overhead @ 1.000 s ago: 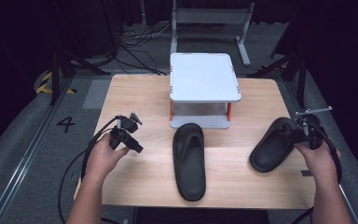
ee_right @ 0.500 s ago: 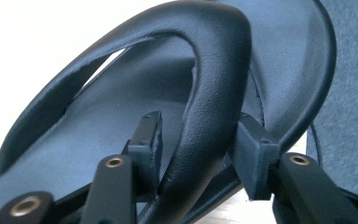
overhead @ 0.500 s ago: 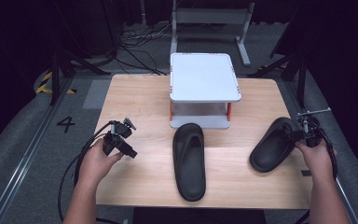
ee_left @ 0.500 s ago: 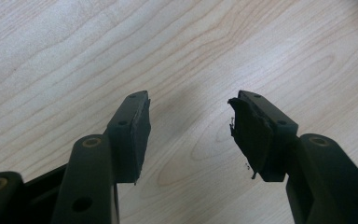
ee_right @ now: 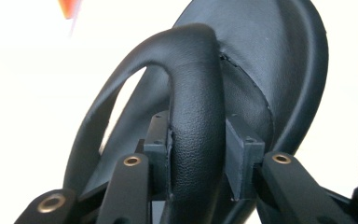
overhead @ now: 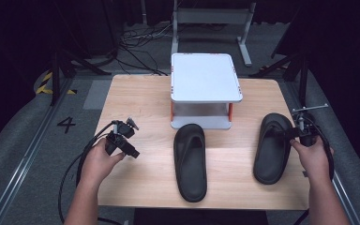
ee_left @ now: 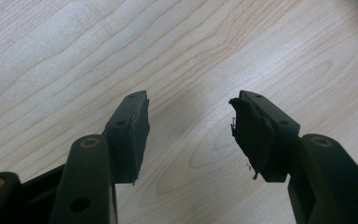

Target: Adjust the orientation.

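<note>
The right gripper [overhead: 294,135] has its jaws clenched on the strap of the black rubber flip-flop sandal at the right edge of the pale wooden desk [overhead: 136,93]. In the right gripper view the two black pads [ee_right: 161,154] press against either side of the thick strap, which arches up between them, and the jaws have just been closing onto it. That right-hand sandal [overhead: 272,147] lies sole-down near the desk's right border, its toe end pointing away from the person.

The left gripper [overhead: 130,149] hangs over bare desk near the left side, well apart from both sandals. Its jaws stand released, about half spread, with nothing between them; in the left gripper view the wood grain shows through the gap, and the pad on the right-hand jaw looks frayed along its edge.

A second black rubber flip-flop sandal [overhead: 190,161] lies flat in the middle of the desk, just in front of a small white two-tier shelf with orange posts [overhead: 205,77].
</note>
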`<action>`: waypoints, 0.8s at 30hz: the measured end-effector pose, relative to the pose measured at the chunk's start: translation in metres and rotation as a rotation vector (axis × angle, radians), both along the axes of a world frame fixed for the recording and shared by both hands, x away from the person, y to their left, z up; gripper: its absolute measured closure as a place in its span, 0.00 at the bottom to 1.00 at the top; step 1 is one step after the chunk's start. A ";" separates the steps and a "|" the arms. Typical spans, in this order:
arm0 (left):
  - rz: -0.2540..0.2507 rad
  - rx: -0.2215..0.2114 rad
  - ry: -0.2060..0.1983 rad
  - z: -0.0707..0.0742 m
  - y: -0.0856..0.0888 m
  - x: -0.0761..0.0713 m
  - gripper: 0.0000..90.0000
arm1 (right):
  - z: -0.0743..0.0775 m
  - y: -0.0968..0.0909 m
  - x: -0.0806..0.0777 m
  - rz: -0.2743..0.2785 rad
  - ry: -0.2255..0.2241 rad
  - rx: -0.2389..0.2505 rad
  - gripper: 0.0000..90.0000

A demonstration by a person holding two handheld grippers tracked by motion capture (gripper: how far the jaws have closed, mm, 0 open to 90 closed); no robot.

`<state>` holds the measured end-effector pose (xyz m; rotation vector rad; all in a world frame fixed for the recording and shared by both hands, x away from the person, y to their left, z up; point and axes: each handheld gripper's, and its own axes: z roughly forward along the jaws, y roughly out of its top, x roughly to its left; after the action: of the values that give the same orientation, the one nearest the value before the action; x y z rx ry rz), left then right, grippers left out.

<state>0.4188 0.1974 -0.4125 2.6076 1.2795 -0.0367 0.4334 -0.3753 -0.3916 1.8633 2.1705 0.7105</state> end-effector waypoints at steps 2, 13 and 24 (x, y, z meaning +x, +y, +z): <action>-0.004 0.004 0.008 0.000 -0.002 0.001 0.50 | 0.005 0.009 -0.003 0.026 -0.003 -0.012 0.74; -0.011 0.012 0.006 -0.001 -0.005 0.002 0.50 | 0.018 0.077 -0.018 0.212 -0.004 0.020 0.74; -0.023 0.024 0.014 -0.006 -0.008 0.001 0.50 | -0.010 0.137 -0.012 0.320 0.084 0.095 0.74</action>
<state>0.4196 0.1893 -0.4181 2.6471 1.2631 -0.0442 0.4216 -0.2384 -0.4011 1.6302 2.5657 0.8184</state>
